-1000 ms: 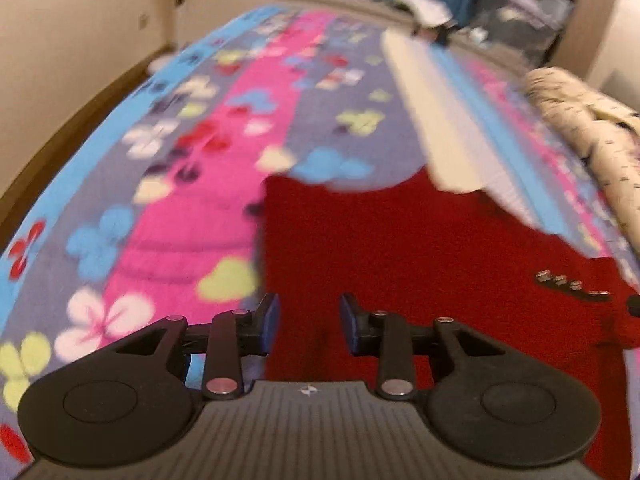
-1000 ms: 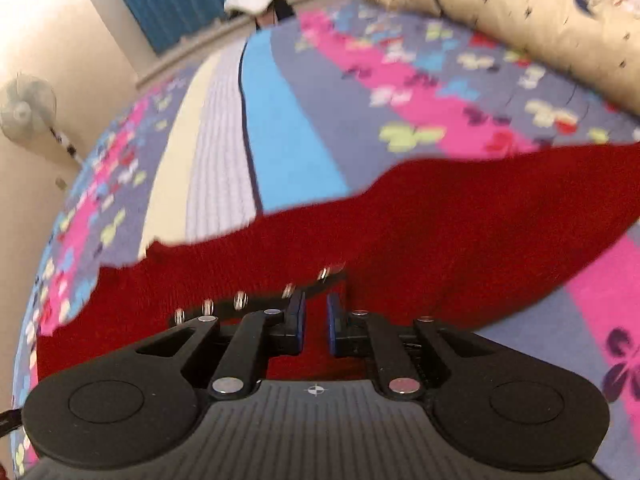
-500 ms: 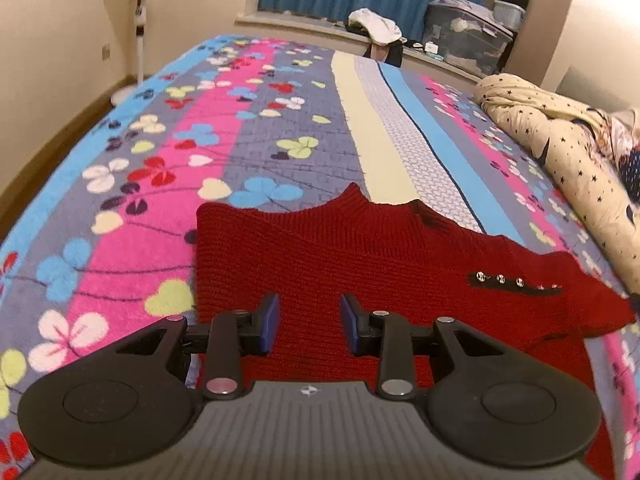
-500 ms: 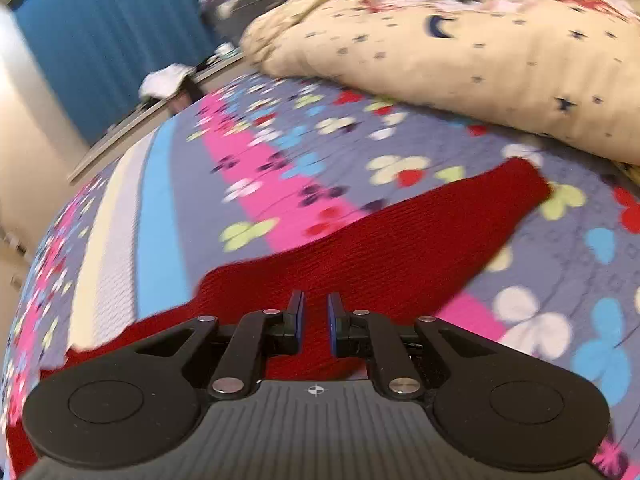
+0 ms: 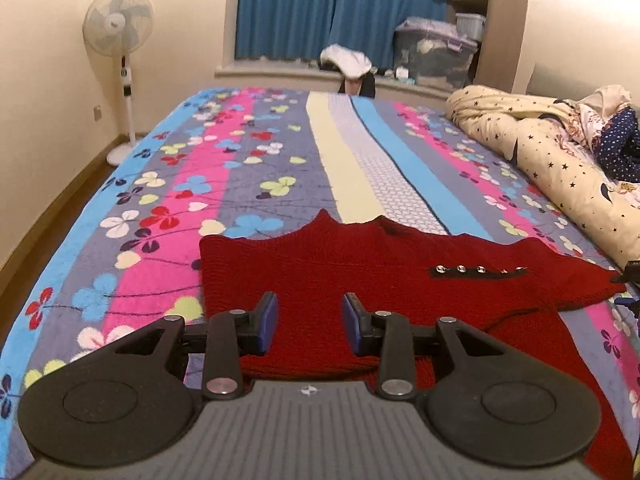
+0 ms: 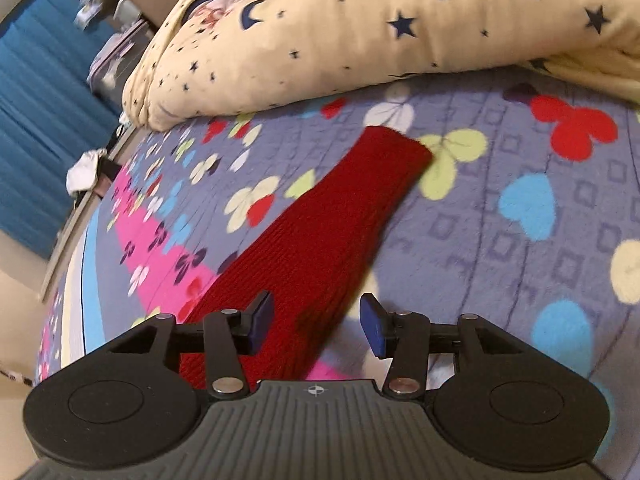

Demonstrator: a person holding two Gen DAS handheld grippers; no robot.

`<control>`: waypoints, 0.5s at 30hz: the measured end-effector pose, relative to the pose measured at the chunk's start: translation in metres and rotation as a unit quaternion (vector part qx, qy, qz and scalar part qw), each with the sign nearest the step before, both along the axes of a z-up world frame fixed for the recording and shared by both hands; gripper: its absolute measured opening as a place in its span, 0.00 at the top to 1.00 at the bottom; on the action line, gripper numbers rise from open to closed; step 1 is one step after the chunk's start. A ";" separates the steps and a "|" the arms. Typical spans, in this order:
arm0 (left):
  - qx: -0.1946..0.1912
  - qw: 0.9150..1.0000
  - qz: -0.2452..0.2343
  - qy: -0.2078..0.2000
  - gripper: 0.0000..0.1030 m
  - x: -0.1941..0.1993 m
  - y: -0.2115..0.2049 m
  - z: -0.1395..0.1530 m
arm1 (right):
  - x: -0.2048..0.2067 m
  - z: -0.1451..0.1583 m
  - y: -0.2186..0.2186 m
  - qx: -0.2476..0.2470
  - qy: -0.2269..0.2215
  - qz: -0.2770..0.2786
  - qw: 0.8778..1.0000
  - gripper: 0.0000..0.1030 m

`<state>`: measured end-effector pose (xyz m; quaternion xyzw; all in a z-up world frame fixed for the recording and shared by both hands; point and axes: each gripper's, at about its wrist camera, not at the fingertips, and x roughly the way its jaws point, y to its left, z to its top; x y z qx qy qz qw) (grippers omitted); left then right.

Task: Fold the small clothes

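The bedspread (image 5: 248, 168), striped and printed with clover shapes, spreads ahead of both grippers, and on it the red knitted sweater (image 5: 360, 264) lies flat. In the left wrist view the sweater's body starts under the fingers and runs ahead of them and off to their right, its collar at the far edge; a dark strip with a row of metal snaps (image 5: 478, 270) sits ahead and to the right of the right-hand finger. The left gripper (image 5: 311, 324) hangs above the near part of the sweater with its jaws a moderate way apart and nothing between the pads; only red knit shows through the gap below.

In the right wrist view a sleeve (image 6: 320, 240) of the sweater runs from under the left-hand finger diagonally ahead and to the right, its cuff far in front. The right gripper (image 6: 316, 324) is spread wide with its pads clear of the cloth, the sleeve's near part lying below the gap and the left-hand finger. Beyond the cuff lies a cream duvet (image 6: 360, 32) with stars.

A second ago the right jaws were nearly together over the sweater near the snaps; they have just been opening, with nothing gripped, and the view now faces the sleeve instead. The left view has pulled back, so the whole sweater shows where earlier red filled the foreground.
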<state>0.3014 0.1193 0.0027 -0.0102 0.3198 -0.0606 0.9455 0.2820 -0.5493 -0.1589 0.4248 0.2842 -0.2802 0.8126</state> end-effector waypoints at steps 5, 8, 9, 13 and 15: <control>0.032 0.999 -0.013 0.024 0.61 0.009 -0.024 -0.034 | 0.004 -0.014 -0.009 0.003 -0.020 -0.013 1.000 0.51; 0.049 0.998 -0.026 0.014 0.61 0.015 -0.034 -0.039 | 0.012 -0.015 -0.009 -0.004 -0.025 -0.015 1.000 0.51; 0.054 0.998 -0.028 0.011 0.61 0.016 -0.035 -0.041 | 0.015 -0.016 -0.008 -0.010 -0.022 -0.016 1.000 0.56; 0.063 0.998 -0.031 0.008 0.61 0.020 -0.034 -0.045 | 0.019 -0.014 -0.005 -0.027 -0.024 -0.024 0.999 0.87; 0.060 0.998 -0.023 0.010 0.61 0.023 -0.029 -0.045 | 0.020 -0.006 -0.001 -0.038 -0.035 -0.028 0.998 0.88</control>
